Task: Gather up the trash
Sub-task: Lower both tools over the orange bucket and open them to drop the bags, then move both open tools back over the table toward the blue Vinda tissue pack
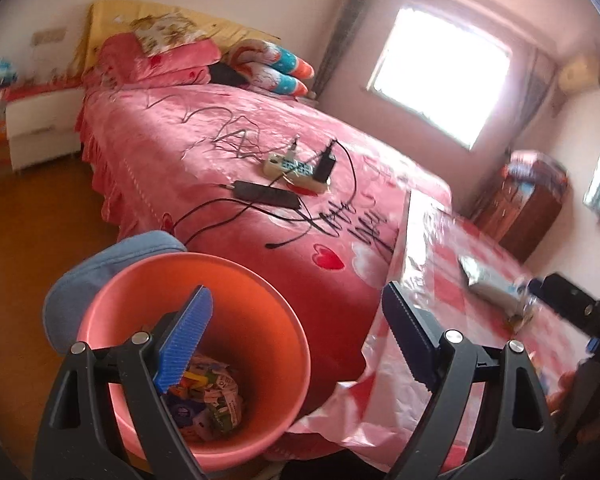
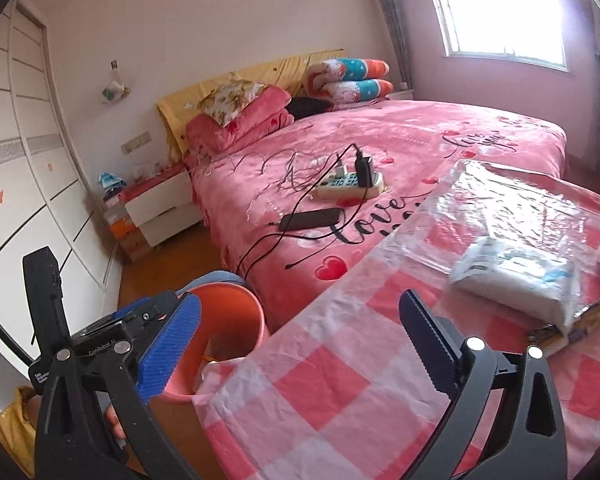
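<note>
A salmon-pink bin (image 1: pixel 112 300) stands on the floor between the bed and the table, with crumpled colourful wrappers (image 1: pixel 208 396) at its bottom. My left gripper (image 1: pixel 296 294) hangs open above the bin's right rim, nothing between its fingers. On the pink checked tablecloth (image 2: pixel 320 360) lies a white plastic-wrapped pack (image 2: pixel 512 276), with a dark wrapper (image 2: pixel 580 320) poking out beneath it. My right gripper (image 2: pixel 300 300) is open over the table's near edge, short of the pack and holding nothing. The bin (image 2: pixel 240 304) shows at its left finger.
A bed with a pink cover (image 1: pixel 180 140) carries a power strip (image 1: pixel 296 170), a dark phone (image 2: pixel 312 218) and loose cables. A blue cushion (image 1: pixel 76 284) sits behind the bin. White nightstand (image 2: pixel 160 204), wardrobe (image 2: pixel 28 180) and wooden cabinet (image 1: pixel 528 200) line the walls.
</note>
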`<state>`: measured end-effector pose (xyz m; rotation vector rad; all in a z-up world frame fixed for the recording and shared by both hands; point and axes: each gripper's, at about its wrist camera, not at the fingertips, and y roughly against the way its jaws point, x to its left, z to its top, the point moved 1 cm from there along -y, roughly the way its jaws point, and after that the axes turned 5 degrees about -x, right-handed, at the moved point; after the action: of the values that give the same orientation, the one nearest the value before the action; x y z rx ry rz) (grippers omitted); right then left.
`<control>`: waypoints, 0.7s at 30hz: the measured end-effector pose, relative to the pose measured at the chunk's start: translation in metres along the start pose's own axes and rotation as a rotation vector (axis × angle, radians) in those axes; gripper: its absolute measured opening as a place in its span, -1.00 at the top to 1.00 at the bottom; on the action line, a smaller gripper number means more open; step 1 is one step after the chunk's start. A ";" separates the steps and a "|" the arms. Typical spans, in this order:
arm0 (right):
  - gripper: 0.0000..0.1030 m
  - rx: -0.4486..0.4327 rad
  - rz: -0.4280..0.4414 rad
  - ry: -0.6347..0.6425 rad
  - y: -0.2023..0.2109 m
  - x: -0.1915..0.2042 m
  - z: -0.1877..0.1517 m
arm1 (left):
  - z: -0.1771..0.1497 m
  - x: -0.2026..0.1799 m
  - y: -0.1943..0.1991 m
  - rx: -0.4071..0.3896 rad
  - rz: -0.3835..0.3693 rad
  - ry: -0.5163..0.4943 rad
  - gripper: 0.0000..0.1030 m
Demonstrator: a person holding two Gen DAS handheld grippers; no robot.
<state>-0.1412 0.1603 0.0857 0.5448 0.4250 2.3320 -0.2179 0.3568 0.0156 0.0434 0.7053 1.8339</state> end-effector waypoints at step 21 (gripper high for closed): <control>-0.90 -0.126 -0.067 -0.090 0.067 -0.076 -0.001 | -0.015 -0.113 0.004 0.121 -0.078 -0.235 -0.69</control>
<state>-0.1287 0.0602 0.0943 0.5632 0.2489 2.2428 -0.1834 0.2504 0.0392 0.3017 0.6415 1.6764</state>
